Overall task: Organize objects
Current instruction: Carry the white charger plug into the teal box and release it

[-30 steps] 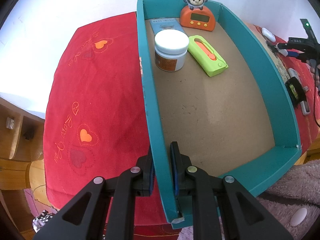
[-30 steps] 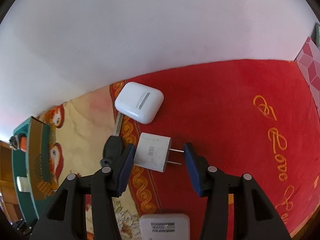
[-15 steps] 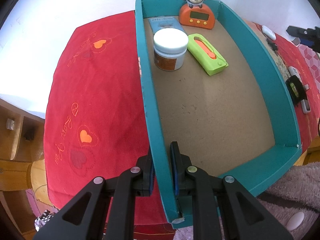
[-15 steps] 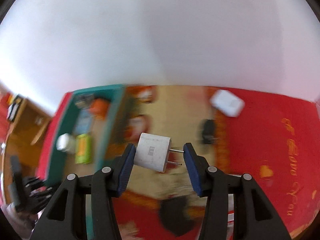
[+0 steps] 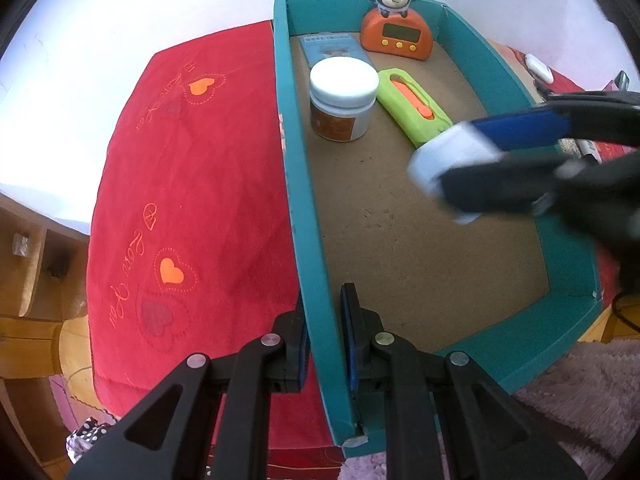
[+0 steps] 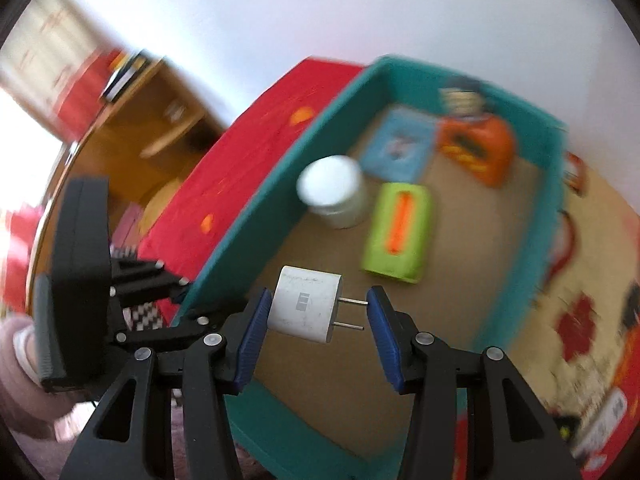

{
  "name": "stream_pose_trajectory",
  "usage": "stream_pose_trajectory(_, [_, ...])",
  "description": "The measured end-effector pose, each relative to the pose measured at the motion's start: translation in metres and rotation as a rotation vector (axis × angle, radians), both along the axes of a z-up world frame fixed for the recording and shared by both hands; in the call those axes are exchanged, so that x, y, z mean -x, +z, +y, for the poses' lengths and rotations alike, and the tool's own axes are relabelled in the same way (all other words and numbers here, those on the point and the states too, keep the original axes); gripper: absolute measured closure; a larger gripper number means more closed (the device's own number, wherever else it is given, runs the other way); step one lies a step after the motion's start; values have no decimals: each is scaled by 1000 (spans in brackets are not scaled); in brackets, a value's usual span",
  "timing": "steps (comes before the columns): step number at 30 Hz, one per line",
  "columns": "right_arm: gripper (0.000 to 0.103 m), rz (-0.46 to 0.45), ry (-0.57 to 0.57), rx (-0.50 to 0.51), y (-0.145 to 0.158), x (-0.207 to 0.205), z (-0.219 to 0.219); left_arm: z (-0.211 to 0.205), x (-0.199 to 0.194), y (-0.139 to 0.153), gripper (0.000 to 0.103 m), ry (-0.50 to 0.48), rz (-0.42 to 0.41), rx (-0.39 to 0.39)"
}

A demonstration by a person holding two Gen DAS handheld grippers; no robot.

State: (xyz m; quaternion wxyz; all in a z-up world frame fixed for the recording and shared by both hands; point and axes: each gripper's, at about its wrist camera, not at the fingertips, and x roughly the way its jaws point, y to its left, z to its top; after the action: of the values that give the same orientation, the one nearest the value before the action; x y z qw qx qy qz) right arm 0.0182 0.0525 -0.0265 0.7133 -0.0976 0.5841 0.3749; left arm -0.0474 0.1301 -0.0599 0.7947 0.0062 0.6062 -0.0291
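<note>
My left gripper is shut on the left wall of a teal box, one finger on each side. The box holds a white-lidded jar, a green and orange cutter, an orange monkey timer and a blue packet. My right gripper is shut on a white plug adapter, gripped end to end with its prongs against the right pad. It hovers over the box floor. In the left wrist view the adapter is blurred above the box's right side.
A red heart-print cloth covers the table. A white case and small gadgets lie right of the box. A wooden shelf stands left of the table, a pinkish rug below.
My right gripper lifted the white adapter off the cloth and swung it left to above the teal box. The left gripper kept its hold on the box wall.
</note>
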Motion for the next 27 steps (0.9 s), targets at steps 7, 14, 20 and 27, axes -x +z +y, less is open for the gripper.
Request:
stream_pose_trajectory(7, [52,-14,98,49,-29,-5,34,1,5,1,90,-1,-11,0])
stream_pose_trajectory(14, [53,-59,162,114,-42,-6,55,1,6,1,90,-3,-9,-1])
stream_pose_trajectory(20, [52,-72,158,116,-52,-8,62,0,5,2,90,-3,-9,-1])
stream_pose_trajectory(27, [52,-76,148,112,-50,-6,63,0,5,1,90,-1,-9,0])
